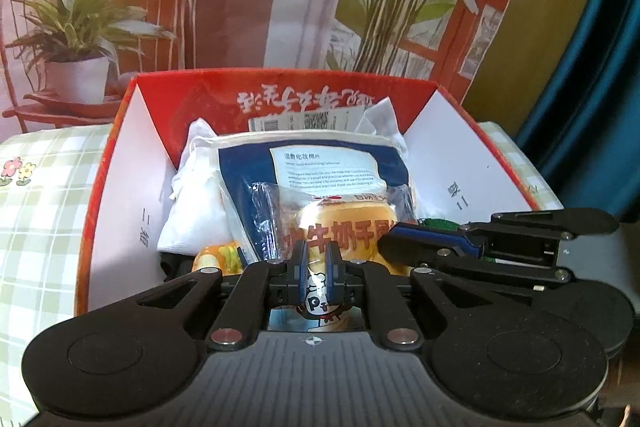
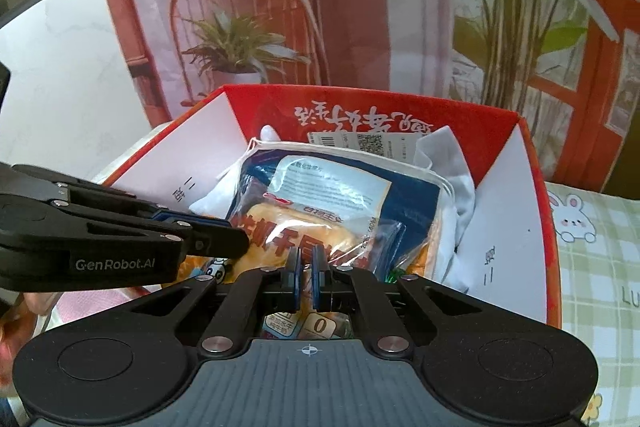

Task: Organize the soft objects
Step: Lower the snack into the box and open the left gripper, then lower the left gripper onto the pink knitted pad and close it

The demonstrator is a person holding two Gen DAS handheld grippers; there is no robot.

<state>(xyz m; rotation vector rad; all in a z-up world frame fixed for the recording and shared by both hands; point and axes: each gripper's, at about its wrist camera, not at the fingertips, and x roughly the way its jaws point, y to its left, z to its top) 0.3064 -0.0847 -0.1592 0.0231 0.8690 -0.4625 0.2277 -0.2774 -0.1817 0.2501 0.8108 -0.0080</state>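
A clear-wrapped bread packet (image 1: 344,227) with red lettering lies on top of the pile in the red box (image 1: 120,163). My left gripper (image 1: 316,261) is shut on the packet's near edge, with wrapper pinched between the blue pads. My right gripper (image 2: 306,261) is shut on the same packet (image 2: 296,227) a little further right, and it shows side-on in the left wrist view (image 1: 400,243). The left gripper (image 2: 236,239) reaches in from the left of the right wrist view. Under the bread lie a navy cotton-pad bag (image 1: 316,163) (image 2: 352,183) and white cloth (image 1: 192,211) (image 2: 452,179).
The red box (image 2: 538,211) has tall white-lined side walls and stands on a green checked tablecloth (image 1: 44,195) (image 2: 600,267). A printed backdrop (image 1: 240,7) of plants and a chair hangs just behind it. A yellow item (image 1: 218,255) and a green one (image 1: 440,225) peek from under the pile.
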